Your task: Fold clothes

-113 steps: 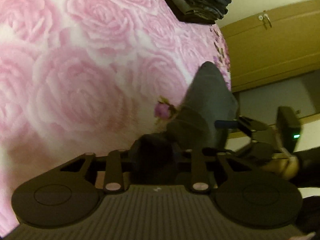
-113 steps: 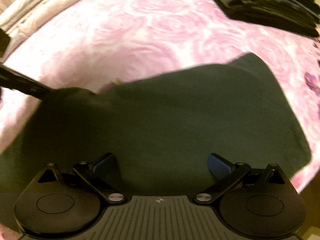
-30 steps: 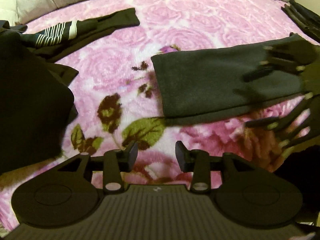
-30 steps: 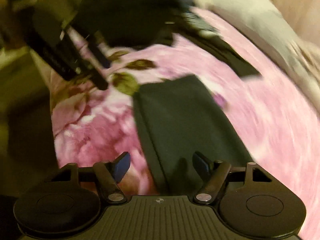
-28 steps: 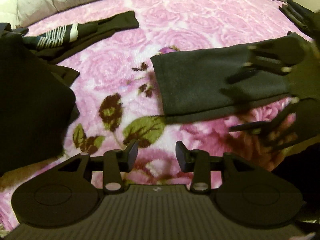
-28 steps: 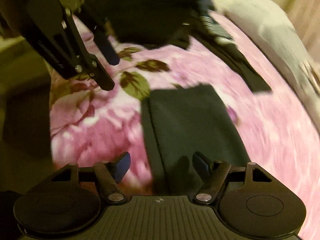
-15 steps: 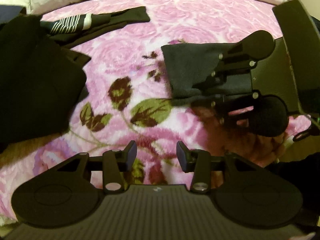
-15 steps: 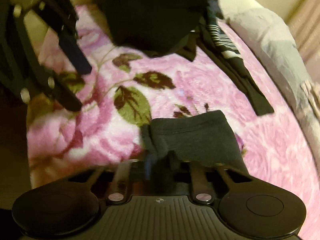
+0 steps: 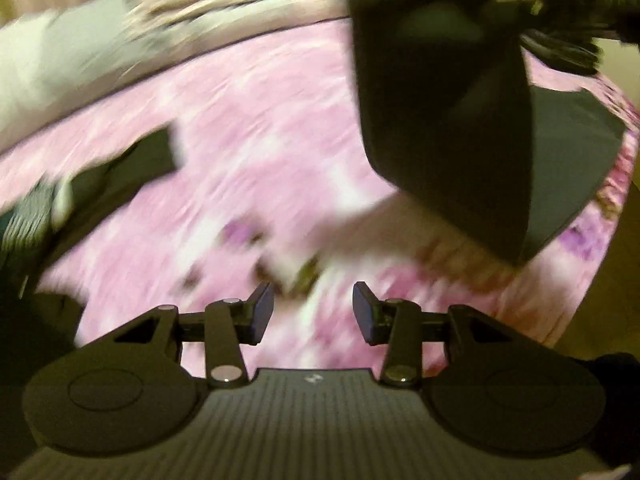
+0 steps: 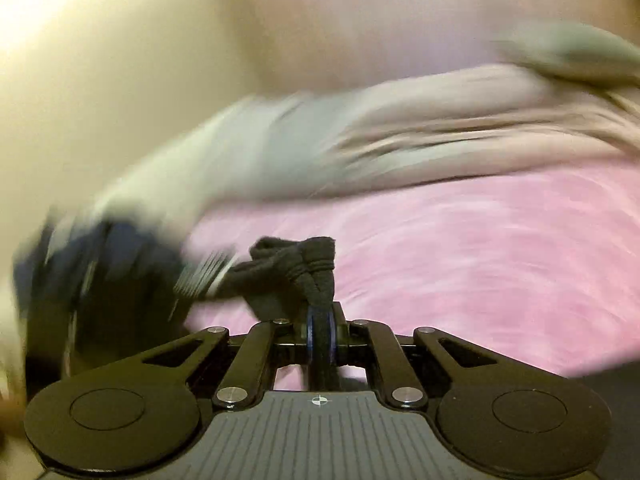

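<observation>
1. Dark grey knit fabric is bunching between the jaws of the right gripper point(image 10: 320, 340), which are pinched tight on a gathered corner of the grey garment point(image 9: 444, 120).
2. Seen from the left wrist view, that garment is hanging in the air as a broad dark panel over the bed, with its lower part seeming to be trailing on the pink rose-print blanket point(image 9: 248, 128) at the right edge.
3. Nothing is sitting between the jaws of the left gripper point(image 9: 313, 312); they are standing partly open, pointing down at bare blanket.
4. Other dark clothes, one a striped garment point(image 9: 36, 208), are lying at the left of the bed, well apart from the lifted piece; both views are blurring, so finer detail cannot be told.
5. Judging by this, the step in hand is lifting the folded grey piece off the bed, either to carry it off or to lay on another fold; which one cannot be told.
6. Next, the move is likely calling for a steady carry with the pinch kept firm, since one gathered corner is bearing the whole cloth and the fold could be dropping open.
7. Should another fold be intended, the empty left jaws would be needing a free edge to take.
</observation>
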The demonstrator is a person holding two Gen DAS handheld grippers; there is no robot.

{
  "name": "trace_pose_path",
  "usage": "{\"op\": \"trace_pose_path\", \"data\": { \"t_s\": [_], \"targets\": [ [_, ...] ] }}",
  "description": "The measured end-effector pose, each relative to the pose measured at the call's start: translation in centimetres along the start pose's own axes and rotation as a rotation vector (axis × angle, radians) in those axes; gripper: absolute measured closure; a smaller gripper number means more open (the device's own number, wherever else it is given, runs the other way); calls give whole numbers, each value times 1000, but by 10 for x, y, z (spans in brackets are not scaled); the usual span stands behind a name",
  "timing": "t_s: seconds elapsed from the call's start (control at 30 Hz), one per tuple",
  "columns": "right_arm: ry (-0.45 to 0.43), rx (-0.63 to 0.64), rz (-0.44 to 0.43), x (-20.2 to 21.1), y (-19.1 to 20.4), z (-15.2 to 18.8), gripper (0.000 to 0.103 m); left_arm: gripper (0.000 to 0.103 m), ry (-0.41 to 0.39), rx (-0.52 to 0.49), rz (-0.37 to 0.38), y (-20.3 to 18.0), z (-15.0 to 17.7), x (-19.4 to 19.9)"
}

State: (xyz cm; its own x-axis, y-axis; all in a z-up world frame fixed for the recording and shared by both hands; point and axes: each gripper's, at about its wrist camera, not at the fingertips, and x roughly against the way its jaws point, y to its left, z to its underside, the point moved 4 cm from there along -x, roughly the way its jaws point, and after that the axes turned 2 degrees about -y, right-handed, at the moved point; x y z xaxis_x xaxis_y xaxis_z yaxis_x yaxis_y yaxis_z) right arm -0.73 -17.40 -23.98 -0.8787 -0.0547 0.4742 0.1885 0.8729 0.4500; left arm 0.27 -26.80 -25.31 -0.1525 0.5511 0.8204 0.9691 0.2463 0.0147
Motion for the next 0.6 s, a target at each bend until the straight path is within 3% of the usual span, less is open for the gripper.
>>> {"op": "trace_pose_path", "data": {
  "t_s": [0.07, 0.13, 0.23, 0.33, 0.43, 0.6],
  "targets": [
    [-103, -189, 95, 46, -63, -15, 97, 65, -18, -64, 44, -15, -28, -13],
    [-179, -361, 188, 84, -124, -7, 97, 64, -35, -129, 93, -27, -54, -26],
    [-225, -629, 313, 121, -214, 41, 97, 63, -47, -202, 157, -50, -83, -47],
    [-166, -845, 416, 128, -279, 106, 97, 63, -30, -260, 219, -84, -101, -65],
    [-143, -890, 408, 131, -292, 129, 97, 62, -8, -332, 277, -114, -108, -76],
    [-199, -933, 392, 145, -285, 134, 97, 62, 37, -449, 329, -152, -111, -89]
  ]
}}
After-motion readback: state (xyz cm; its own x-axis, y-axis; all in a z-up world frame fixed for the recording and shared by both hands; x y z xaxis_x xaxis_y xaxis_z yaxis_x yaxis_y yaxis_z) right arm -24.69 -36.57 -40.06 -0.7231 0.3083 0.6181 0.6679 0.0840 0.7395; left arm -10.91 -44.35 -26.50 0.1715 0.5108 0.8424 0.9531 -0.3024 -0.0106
